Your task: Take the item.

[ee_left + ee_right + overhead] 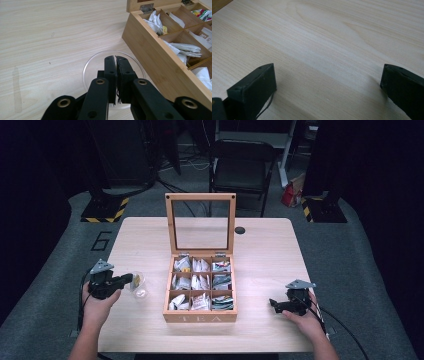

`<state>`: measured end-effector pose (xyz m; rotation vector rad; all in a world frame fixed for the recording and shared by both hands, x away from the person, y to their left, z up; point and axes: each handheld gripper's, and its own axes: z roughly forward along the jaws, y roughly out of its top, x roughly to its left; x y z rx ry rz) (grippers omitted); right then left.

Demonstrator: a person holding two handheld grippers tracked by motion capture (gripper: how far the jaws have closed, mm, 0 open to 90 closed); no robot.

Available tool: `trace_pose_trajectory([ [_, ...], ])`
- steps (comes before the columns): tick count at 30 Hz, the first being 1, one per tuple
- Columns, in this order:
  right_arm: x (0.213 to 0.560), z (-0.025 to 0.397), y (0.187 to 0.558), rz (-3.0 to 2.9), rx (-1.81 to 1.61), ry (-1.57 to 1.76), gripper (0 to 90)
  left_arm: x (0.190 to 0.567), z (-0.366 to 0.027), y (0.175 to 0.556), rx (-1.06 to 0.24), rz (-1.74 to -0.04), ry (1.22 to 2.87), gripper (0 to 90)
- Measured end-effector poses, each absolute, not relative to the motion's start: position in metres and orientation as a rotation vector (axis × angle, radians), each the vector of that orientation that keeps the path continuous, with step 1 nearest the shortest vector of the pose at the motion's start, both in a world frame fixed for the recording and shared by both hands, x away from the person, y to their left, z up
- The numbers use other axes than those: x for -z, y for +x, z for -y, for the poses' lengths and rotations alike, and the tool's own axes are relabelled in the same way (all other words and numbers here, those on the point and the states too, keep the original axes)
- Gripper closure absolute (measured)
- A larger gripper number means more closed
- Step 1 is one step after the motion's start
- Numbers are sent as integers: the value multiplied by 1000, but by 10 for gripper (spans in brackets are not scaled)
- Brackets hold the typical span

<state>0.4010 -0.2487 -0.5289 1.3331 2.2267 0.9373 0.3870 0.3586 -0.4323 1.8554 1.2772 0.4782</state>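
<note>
Both forearms are bare, with no sleeve showing. The left gripper (125,281) is black, topped with a grey three-cornered plate, and a dark cable trails from it. The right gripper (273,303) is black too, with the same grey plate and a black cable. In the left gripper view, the left gripper (115,58) has flat black link arms pinned by brass-coloured rivets, and small screw holes dot its narrow jaws. In the right gripper view, the right gripper (328,75) has blocky matt black jaws; a thin black wire hangs by one.
</note>
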Motion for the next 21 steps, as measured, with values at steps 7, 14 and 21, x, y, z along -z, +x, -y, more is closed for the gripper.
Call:
trace_pose_trajectory([
  [7, 529, 249, 401, -2227, -937, 1334, 0, 432, -359, 386, -484, -1283, 1847, 790],
  [14, 529, 249, 401, -2227, -937, 1333, 0, 430, -359, 385, -511, -1284, 1829, 686],
  [21, 529, 249, 401, -2227, -938, 1333, 0, 429, -365, 386, -542, -1294, 1806, 611],
])
